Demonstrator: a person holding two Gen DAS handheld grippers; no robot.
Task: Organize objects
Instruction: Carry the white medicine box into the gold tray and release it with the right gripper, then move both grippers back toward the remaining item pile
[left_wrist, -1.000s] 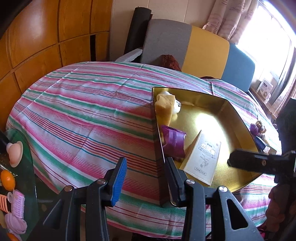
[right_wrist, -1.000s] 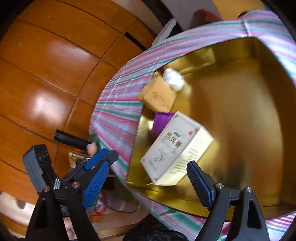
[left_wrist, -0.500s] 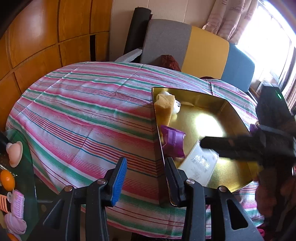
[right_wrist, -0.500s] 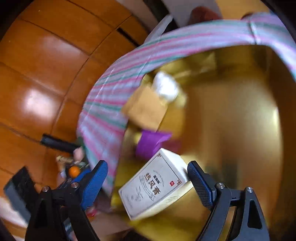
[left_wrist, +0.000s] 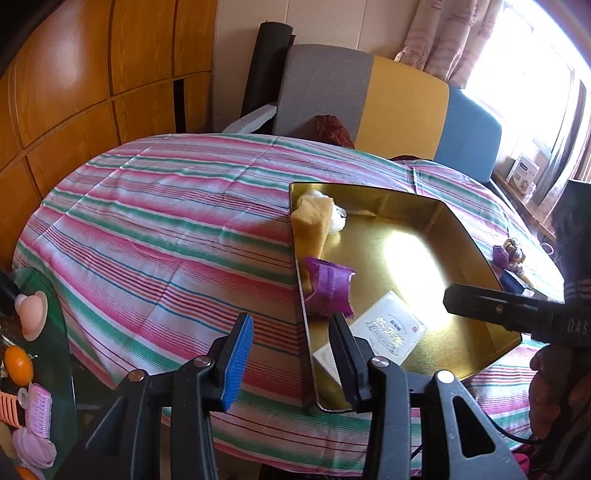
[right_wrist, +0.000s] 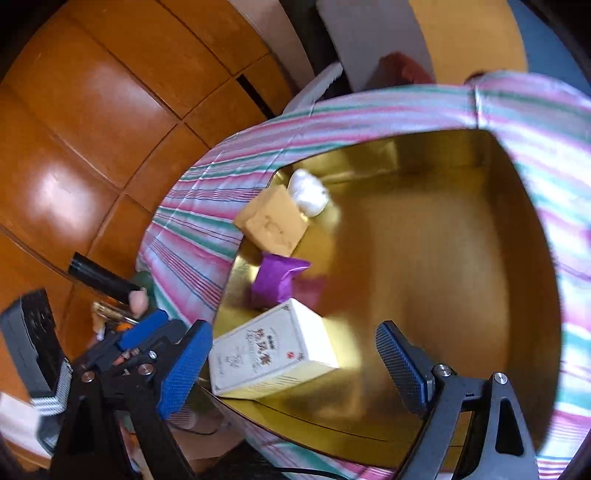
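A gold tray (left_wrist: 469, 236) (right_wrist: 461, 280) lies on the striped tablecloth (left_wrist: 166, 229). In it lie a white box with red characters (left_wrist: 384, 332) (right_wrist: 269, 350), a purple packet (left_wrist: 328, 291) (right_wrist: 277, 277), a tan block (left_wrist: 314, 218) (right_wrist: 273, 221) and a white wad (right_wrist: 308, 192). My left gripper (left_wrist: 291, 358) is open and empty, straddling the tray's near left wall. My right gripper (right_wrist: 291, 365) is open and empty just above the white box; it shows in the left wrist view as a dark bar (left_wrist: 502, 306).
Purple and blue small items (left_wrist: 509, 258) lie on the cloth right of the tray. A glass side table (left_wrist: 55, 332) at the left holds an orange (left_wrist: 16, 363) and pink items. A grey, yellow and blue sofa (left_wrist: 388, 103) stands behind the table.
The white box has dropped from between my right fingers onto the tray floor beside the purple packet. My right gripper has drawn back. The left gripper has not moved.
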